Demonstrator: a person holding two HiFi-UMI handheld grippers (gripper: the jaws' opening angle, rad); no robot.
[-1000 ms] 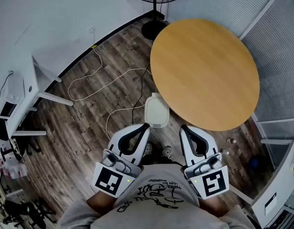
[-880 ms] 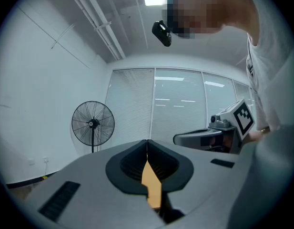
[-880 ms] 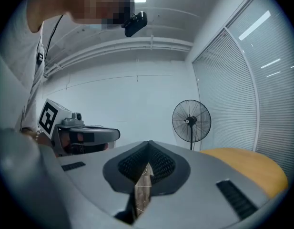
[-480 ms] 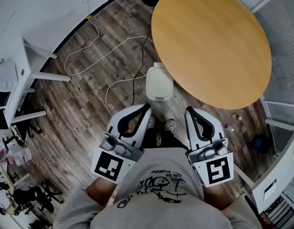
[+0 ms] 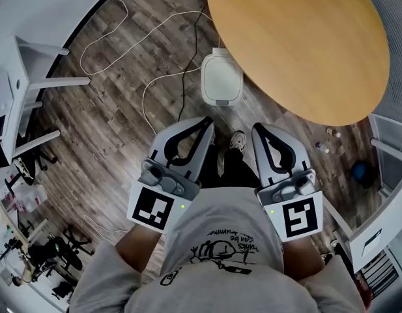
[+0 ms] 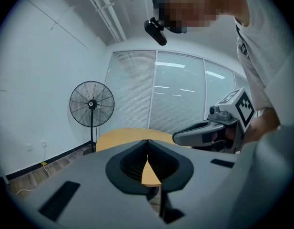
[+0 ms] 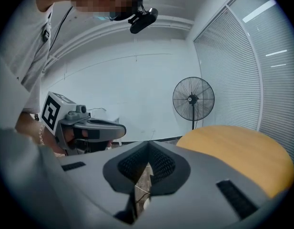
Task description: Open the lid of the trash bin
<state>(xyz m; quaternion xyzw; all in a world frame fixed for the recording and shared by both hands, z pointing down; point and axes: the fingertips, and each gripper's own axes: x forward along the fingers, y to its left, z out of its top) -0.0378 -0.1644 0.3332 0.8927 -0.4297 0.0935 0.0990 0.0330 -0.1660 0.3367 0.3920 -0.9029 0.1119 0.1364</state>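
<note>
A small white trash bin (image 5: 221, 79) with its lid down stands on the wood floor, tucked against the near edge of the round table (image 5: 298, 41). My left gripper (image 5: 206, 124) and right gripper (image 5: 258, 130) are held side by side close to the person's body, well short of the bin. Both are shut with nothing between the jaws. In the left gripper view the left gripper (image 6: 147, 142) points level at the tabletop; the bin is hidden there. The right gripper (image 7: 147, 145) likewise points forward, and the bin does not show.
White cables (image 5: 132, 44) trail across the floor left of the bin. A standing fan (image 6: 92, 104) is beyond the table. White desk legs (image 5: 31, 77) are at the left, cabinets (image 5: 376, 233) at the right. The person's shoes (image 5: 236, 140) are between the grippers.
The head view has tilted further down and closer: the bin and table have slid up the frame. Both grippers stay shut and keep their place near the body.
</note>
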